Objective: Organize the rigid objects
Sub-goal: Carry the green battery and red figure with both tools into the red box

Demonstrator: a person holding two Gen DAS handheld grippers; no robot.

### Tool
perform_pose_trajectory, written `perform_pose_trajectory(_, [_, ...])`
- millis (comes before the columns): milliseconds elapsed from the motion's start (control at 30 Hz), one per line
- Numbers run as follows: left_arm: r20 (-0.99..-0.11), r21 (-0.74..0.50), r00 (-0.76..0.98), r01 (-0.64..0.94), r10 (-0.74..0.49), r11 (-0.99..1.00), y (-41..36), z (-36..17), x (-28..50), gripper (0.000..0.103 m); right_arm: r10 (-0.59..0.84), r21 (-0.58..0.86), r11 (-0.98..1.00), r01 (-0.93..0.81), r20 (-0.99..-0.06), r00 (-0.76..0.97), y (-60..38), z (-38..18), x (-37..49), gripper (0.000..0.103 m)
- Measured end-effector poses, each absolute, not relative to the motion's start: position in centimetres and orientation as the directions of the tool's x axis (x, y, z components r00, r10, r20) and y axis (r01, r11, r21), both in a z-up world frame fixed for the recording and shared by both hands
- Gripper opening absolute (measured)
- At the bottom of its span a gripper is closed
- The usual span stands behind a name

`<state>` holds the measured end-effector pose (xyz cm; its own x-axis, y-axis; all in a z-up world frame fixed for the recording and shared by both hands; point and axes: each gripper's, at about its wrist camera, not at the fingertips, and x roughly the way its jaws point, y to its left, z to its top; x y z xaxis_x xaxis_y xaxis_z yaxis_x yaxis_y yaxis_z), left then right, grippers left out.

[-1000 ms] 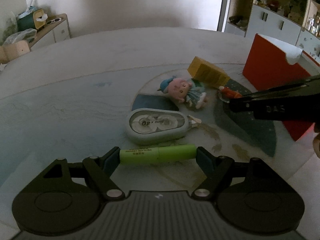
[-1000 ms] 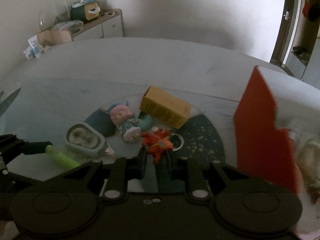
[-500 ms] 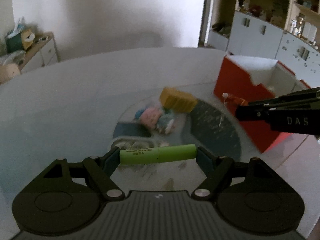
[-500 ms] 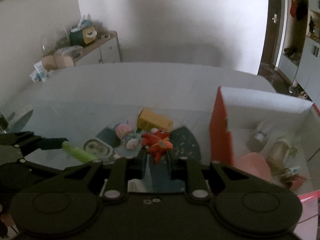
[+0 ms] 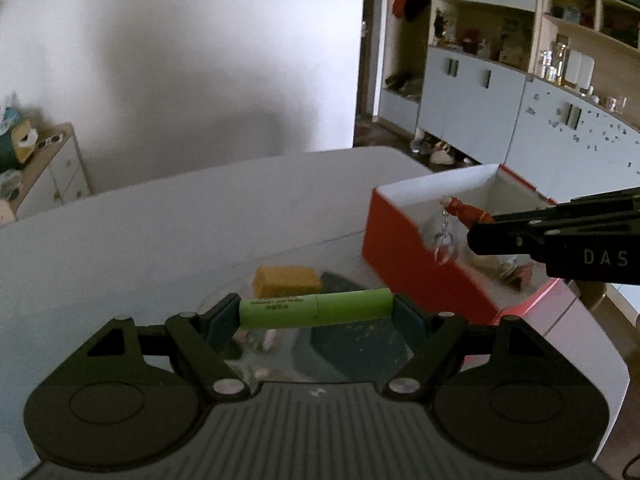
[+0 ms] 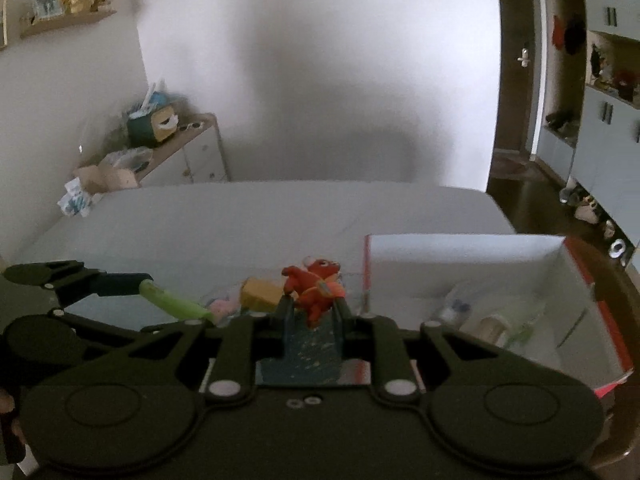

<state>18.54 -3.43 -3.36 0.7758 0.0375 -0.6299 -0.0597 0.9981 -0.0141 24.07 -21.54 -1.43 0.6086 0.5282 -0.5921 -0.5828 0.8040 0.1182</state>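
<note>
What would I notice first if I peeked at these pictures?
A bright green tube clamped end to end in the left gripper, lifted above the table. Then the red toy keychain pinched in the right gripper, near the big red box with white insides.

White letters "DAS" are showing on the black right gripper (image 5: 480,236). Small dark print is running along the green cylindrical tube (image 5: 315,307), too blurred to read.
</note>
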Motion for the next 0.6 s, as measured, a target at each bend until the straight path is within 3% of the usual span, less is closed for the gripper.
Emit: perform_pose_trajectory(600, [-0.653,-0.009,0.757,0.019,-0.02,1.0,-12.4,-2.2,26.0,0.082,0.479,0.116,0.841,-0.529,-0.615,0.626,-31.1,-2.8,28.3,0.019])
